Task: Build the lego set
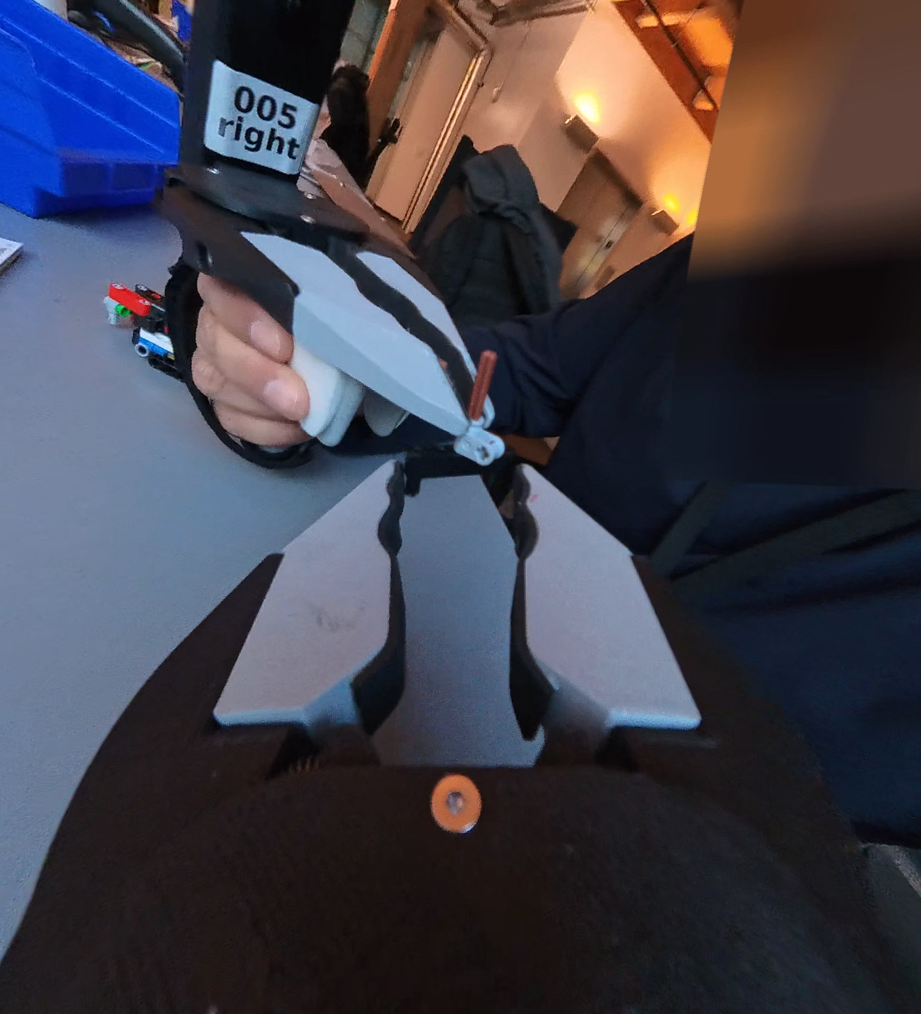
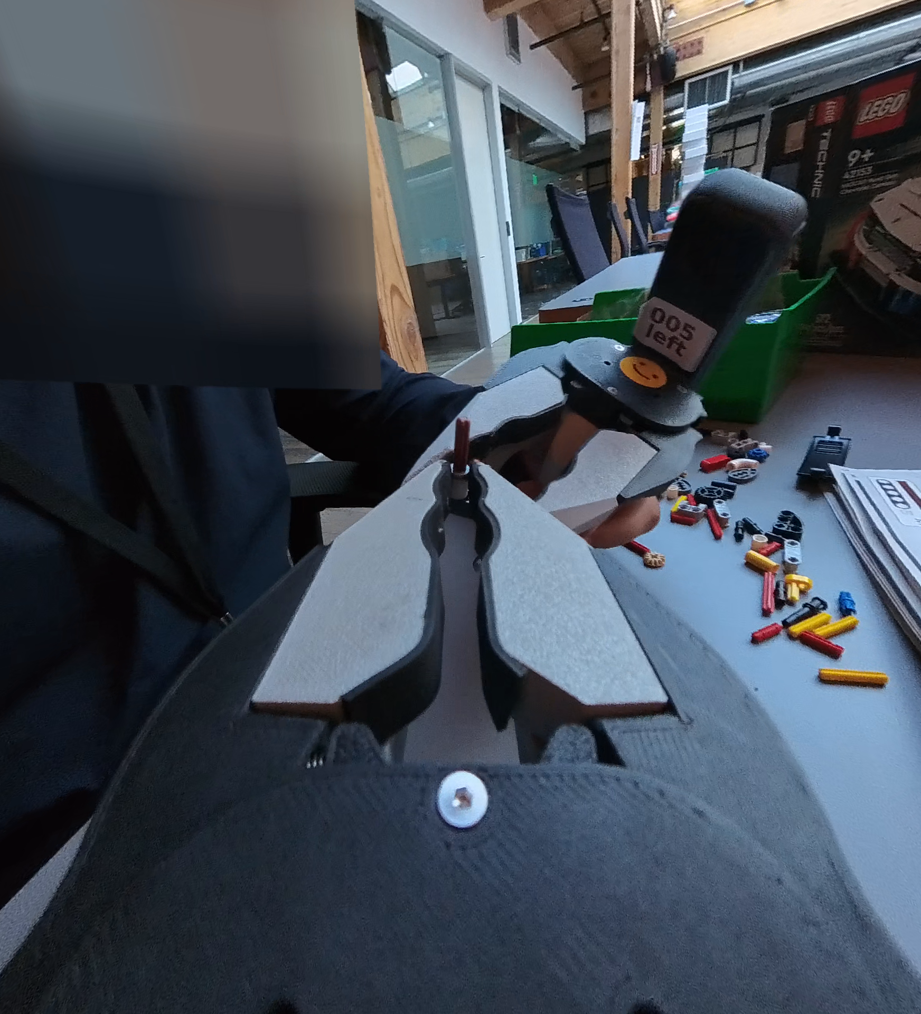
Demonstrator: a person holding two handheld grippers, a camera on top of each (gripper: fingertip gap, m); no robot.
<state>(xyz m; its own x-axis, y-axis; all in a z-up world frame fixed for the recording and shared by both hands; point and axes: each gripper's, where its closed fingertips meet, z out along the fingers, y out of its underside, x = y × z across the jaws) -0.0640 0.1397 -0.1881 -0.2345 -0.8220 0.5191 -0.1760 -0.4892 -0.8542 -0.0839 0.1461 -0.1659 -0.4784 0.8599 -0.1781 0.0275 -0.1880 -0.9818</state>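
Note:
My right gripper is shut on a small light grey connector, and a dark red axle stands up out of it. The left wrist view shows the same: the right gripper's tips clamp the grey connector, and the red axle points up. My left gripper is open, its fingertips just below and to either side of that connector, with nothing seen between its pads. It also shows open in the right wrist view, close behind the axle.
Several small coloured parts lie on the grey table, beside paper booklets, a green bin and a dark cardboard box. A blue bin and a small built assembly stand at the left. A person in dark clothing sits close. The tips of both grippers are at nearly the same place.

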